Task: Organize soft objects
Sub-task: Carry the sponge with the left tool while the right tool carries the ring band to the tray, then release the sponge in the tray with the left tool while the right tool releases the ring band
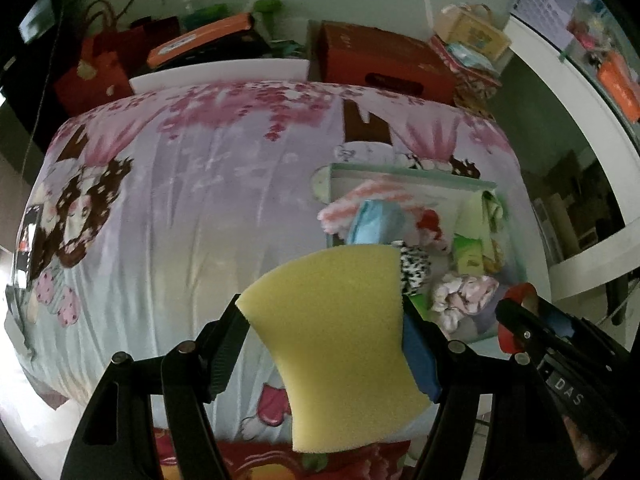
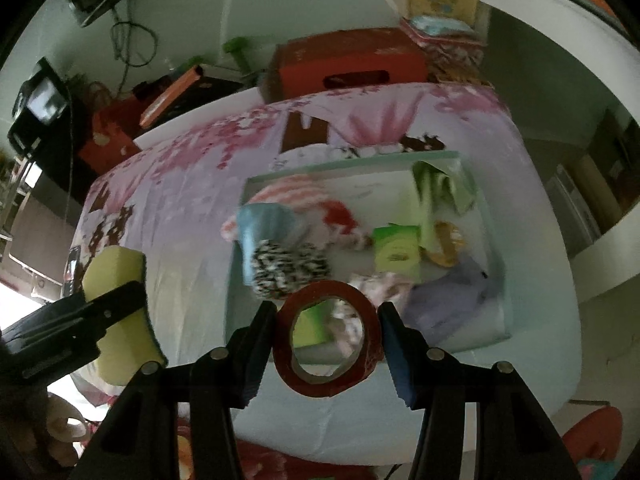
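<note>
Risk lies in the left gripper [image 1: 324, 340], whose fingers pinch one yellow sponge [image 1: 336, 344] only by its waist; the foam could squirm free over the bed [image 1: 168, 200] before reaching the tray [image 2: 492, 216] ahead of the fingers. One red tape roll [image 2: 326, 338] sits clamped between the right gripper's [image 2: 326, 344] fingers, short of the tray. One zebra-print scrunchie [image 2: 288, 268] and one green packet [image 2: 398, 248] lie inside.
</note>
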`<move>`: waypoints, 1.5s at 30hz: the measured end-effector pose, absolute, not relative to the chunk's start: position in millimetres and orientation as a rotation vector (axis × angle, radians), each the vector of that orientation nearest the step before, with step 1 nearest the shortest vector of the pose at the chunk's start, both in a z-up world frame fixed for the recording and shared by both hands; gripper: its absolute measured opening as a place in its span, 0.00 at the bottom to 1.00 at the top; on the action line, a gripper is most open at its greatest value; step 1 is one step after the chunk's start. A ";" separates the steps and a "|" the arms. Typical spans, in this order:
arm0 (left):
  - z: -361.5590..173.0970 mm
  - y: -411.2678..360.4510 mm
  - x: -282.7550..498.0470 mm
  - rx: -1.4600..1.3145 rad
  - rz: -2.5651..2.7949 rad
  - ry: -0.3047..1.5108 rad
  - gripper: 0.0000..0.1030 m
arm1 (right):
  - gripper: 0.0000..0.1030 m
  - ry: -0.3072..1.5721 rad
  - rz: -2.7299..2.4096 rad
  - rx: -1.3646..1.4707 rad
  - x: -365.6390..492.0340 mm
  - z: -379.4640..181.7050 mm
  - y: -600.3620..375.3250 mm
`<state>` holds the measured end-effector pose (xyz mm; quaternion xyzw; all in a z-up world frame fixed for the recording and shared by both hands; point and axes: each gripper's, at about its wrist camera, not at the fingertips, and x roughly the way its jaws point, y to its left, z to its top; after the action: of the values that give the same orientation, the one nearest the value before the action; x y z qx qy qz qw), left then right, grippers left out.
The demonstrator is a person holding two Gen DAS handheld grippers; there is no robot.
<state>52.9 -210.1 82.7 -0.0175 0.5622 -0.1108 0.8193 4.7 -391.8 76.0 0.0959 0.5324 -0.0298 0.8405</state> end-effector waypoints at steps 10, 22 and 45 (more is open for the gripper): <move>71.4 -259.6 80.3 0.029 -0.273 1.218 0.72 | 0.53 1.159 -0.105 0.238 24.3 53.2 -438.7; 53.6 -297.7 121.7 0.060 -0.311 1.237 0.72 | 0.53 1.204 -0.110 0.237 66.8 22.3 -463.2; 25.8 -313.9 159.7 0.059 -0.327 1.278 0.78 | 0.55 1.243 -0.119 0.197 110.7 -5.6 -466.7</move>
<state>159.7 -313.9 25.8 0.0276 0.5934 -0.1520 0.7900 110.7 -466.7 -5.6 0.0921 0.5809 -0.0554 0.8068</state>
